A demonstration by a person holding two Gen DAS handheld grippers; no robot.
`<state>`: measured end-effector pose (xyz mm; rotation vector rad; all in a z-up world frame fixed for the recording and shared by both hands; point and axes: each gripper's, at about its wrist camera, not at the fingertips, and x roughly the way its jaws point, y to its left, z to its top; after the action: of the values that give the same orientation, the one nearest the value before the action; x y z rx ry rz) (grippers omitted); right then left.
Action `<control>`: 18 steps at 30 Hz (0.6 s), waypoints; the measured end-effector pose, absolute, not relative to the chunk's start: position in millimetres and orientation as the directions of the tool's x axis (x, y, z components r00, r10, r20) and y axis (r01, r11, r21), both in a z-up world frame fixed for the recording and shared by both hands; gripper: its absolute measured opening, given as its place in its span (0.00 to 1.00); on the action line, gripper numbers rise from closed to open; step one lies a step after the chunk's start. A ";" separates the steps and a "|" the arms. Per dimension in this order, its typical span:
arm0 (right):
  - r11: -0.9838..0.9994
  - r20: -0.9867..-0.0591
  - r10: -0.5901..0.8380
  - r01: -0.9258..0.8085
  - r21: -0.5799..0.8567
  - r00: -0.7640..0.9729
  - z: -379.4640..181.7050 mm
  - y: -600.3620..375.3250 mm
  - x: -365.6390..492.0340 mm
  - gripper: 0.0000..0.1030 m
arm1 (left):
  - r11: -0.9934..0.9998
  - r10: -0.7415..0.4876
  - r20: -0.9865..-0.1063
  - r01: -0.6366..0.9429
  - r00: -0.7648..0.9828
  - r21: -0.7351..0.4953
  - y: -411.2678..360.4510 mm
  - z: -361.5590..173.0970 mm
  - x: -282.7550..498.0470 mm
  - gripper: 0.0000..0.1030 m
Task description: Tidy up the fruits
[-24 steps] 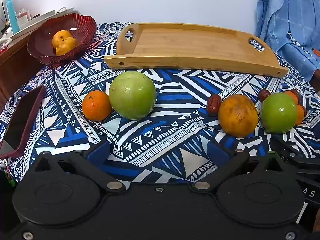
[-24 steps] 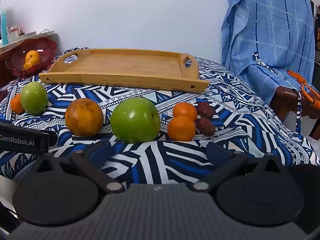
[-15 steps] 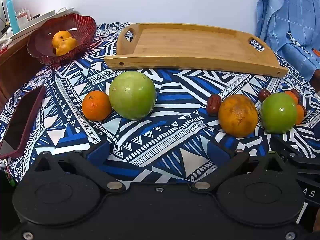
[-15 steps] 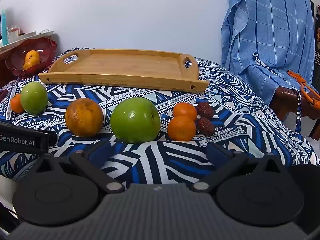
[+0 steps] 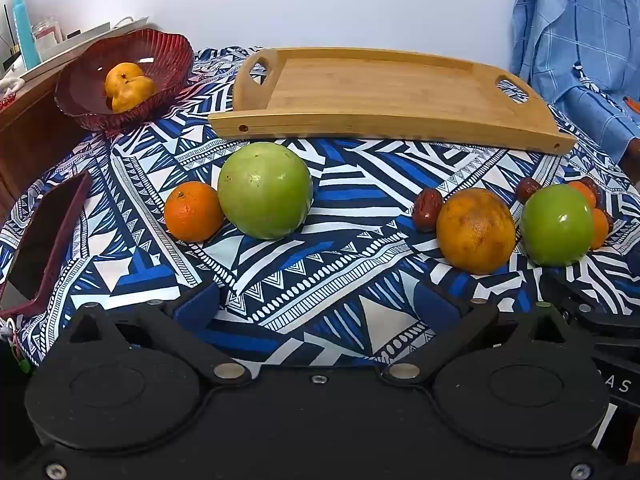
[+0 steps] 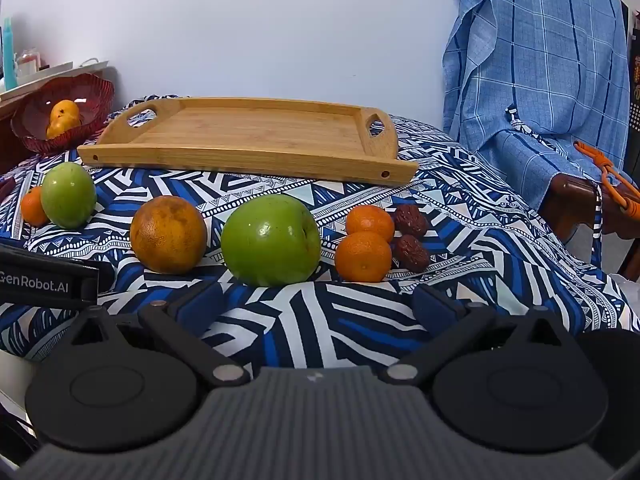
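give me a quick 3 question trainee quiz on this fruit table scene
1. True or false: the wooden tray has fruit on it.
2. What lies in the red bowl? A) dates B) yellow fruit C) a green apple
3. Fill in: both the left claw and the right claw are ____, holding nothing.

Key: 1 false, the tray holds nothing; 2 B, the yellow fruit; 3 open.
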<state>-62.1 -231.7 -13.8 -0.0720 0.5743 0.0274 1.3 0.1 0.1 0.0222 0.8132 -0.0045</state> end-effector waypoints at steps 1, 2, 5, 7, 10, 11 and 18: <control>0.997 -0.544 0.006 -0.046 -0.060 0.839 -13.8 -231.8 -62.1 1.00 | 1.000 0.004 -0.727 0.013 0.687 0.018 0.2 0.1 1.7 1.00; 0.997 -0.544 0.006 -0.046 -0.060 0.839 -13.9 -231.8 -62.1 1.00 | 1.000 0.004 -0.727 0.013 0.687 0.018 0.3 0.2 2.3 1.00; 0.997 -0.544 0.006 -0.046 -0.060 0.839 -13.9 -231.7 -62.1 1.00 | 1.000 0.004 -0.727 0.014 0.687 0.018 0.7 0.2 4.4 1.00; 0.997 -0.544 0.006 -0.046 -0.061 0.839 -13.9 -231.6 -62.1 1.00 | 1.000 0.007 -0.725 0.011 0.689 0.019 -0.2 -0.1 -0.2 1.00; 0.997 -0.544 0.005 -0.046 -0.061 0.839 -13.8 -231.7 -62.0 1.00 | 1.000 0.006 -0.726 0.011 0.688 0.019 0.1 -0.1 0.3 1.00; 0.997 -0.544 0.005 -0.046 -0.061 0.839 -13.8 -231.7 -62.0 1.00 | 1.000 0.006 -0.726 0.011 0.688 0.019 0.2 -0.1 0.6 1.00; 0.997 -0.545 0.005 -0.046 -0.061 0.839 -13.6 -231.7 -61.9 1.00 | 1.000 0.007 -0.724 0.011 0.690 0.020 -0.2 -0.1 -0.2 1.00</control>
<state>-61.9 -231.7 -13.6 -0.0726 0.5755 0.0269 -0.2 -0.2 -0.1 0.0230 0.8095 -0.0022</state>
